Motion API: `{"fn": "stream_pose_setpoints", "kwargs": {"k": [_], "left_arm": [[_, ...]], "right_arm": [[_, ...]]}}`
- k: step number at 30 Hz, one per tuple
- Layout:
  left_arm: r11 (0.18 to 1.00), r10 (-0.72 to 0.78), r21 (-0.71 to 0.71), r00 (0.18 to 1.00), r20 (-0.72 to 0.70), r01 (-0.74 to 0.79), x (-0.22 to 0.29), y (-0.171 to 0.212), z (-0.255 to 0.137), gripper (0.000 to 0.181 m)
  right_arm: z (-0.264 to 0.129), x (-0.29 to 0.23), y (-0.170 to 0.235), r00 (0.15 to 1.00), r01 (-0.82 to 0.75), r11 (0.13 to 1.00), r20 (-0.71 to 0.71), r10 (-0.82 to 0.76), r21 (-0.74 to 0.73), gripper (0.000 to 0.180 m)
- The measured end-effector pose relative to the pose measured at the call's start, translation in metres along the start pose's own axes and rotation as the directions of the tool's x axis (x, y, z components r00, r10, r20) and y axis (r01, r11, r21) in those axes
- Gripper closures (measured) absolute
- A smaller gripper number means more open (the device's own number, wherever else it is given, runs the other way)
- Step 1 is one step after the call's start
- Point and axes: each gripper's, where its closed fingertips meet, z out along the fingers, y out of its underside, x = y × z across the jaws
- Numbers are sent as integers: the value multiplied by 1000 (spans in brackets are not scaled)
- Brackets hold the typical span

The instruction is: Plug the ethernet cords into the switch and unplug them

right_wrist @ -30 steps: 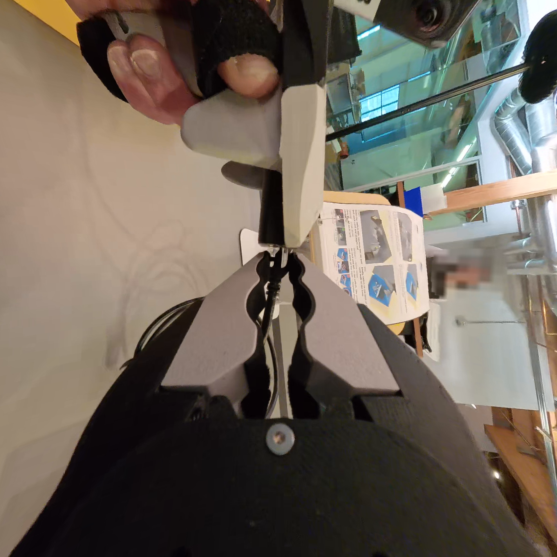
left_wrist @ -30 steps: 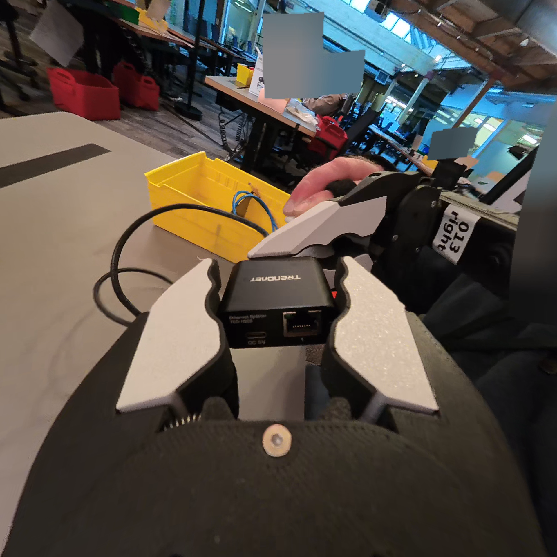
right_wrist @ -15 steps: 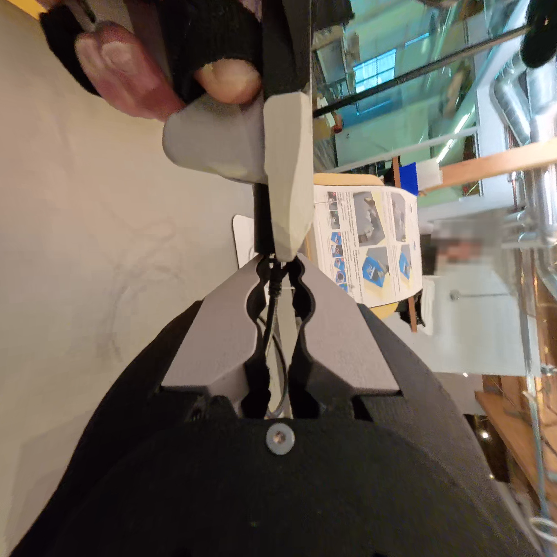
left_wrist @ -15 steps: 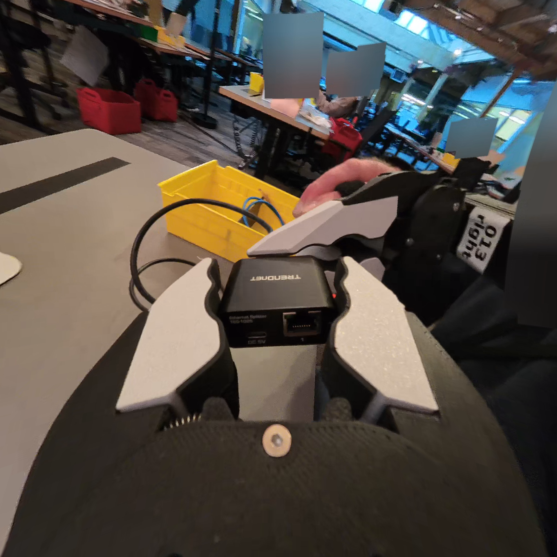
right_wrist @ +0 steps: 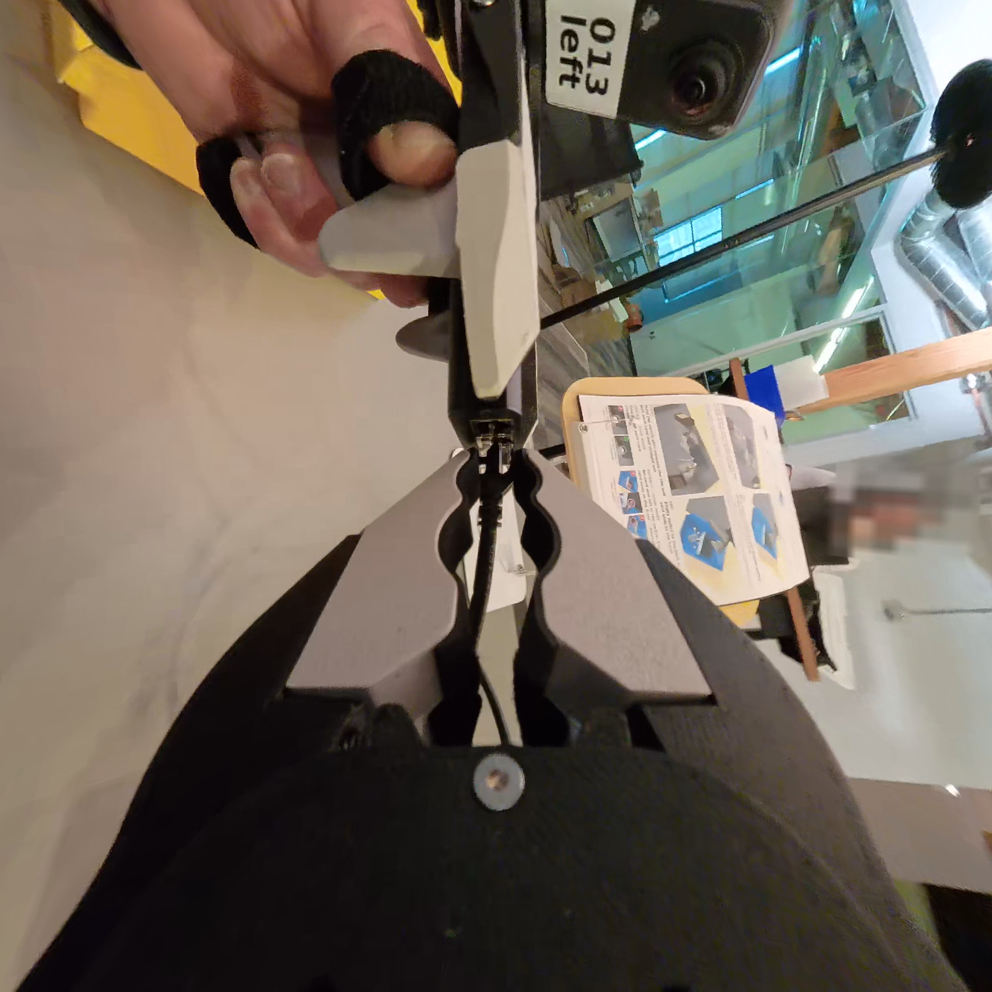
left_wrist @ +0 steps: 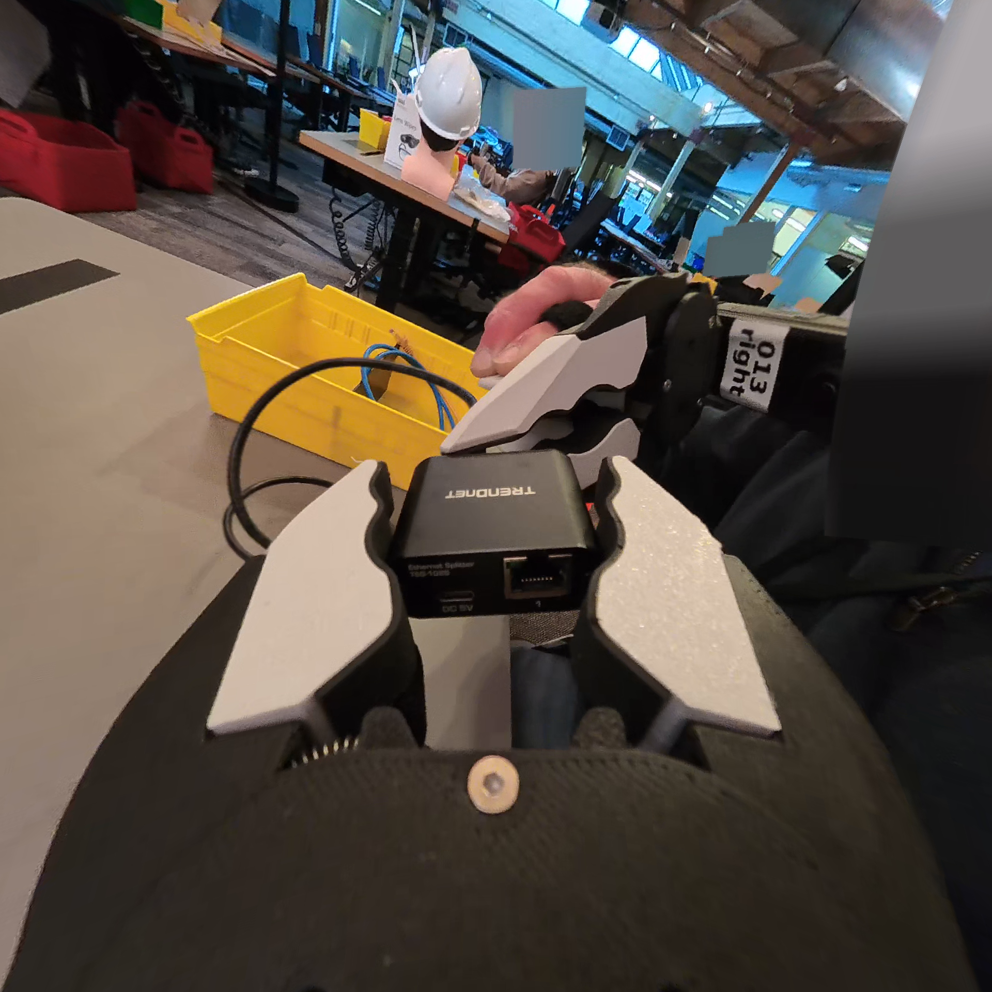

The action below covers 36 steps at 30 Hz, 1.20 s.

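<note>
My left gripper (left_wrist: 494,467) is shut on a small black switch (left_wrist: 491,510) and holds it by its two sides above the grey table (left_wrist: 80,429); one port faces the camera. In the right wrist view the switch (right_wrist: 456,376) is seen end-on in the left gripper (right_wrist: 456,370). My right gripper (right_wrist: 494,464) is shut on the plug end of a black ethernet cord (right_wrist: 486,537). The plug's clear tip sits at the mouth of the switch's far port; I cannot tell if it is seated. The right gripper (left_wrist: 472,448) shows behind the switch, and the cord (left_wrist: 236,456) loops on the table.
A yellow bin (left_wrist: 300,343) with a blue wire (left_wrist: 429,386) stands on the table behind the switch. A clipboard with a picture sheet (right_wrist: 698,483) stands beyond the grippers. A person's hands hold both grippers. Other tables and red bins stand far back. The grippers are tip to tip, or close to it.
In the right wrist view the switch has drawn a little away from my right fingertips, and the plug's tip now shows at the port mouth. Both grasps have stayed closed.
</note>
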Motion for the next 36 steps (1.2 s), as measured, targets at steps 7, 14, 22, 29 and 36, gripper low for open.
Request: {"fn": "stream_pose_setpoints", "kwargs": {"k": [7, 14, 22, 29, 36], "left_arm": [[1000, 7, 4, 1000, 29, -7, -4, 2, 2, 108], [1000, 14, -17, 1000, 27, -13, -7, 9, 5, 108], [994, 47, -98, 998, 34, -43, -6, 21, 10, 104], [999, 11, -51, 999, 46, -9, -9, 14, 6, 105], [999, -2, -49, 999, 38, 4, -9, 17, 9, 106]], "right_arm": [[10, -8, 7, 1000, -13, 1000, -21, 13, -6, 164], [10, -7, 11, 999, 19, 999, -26, -20, -36, 168], [11, -8, 13, 999, 4, 1000, -42, -3, 6, 168], [3, -3, 6, 997, -9, 996, -72, 15, 88, 163], [3, -8, 6, 999, 27, 997, -37, -24, 75, 169]]}}
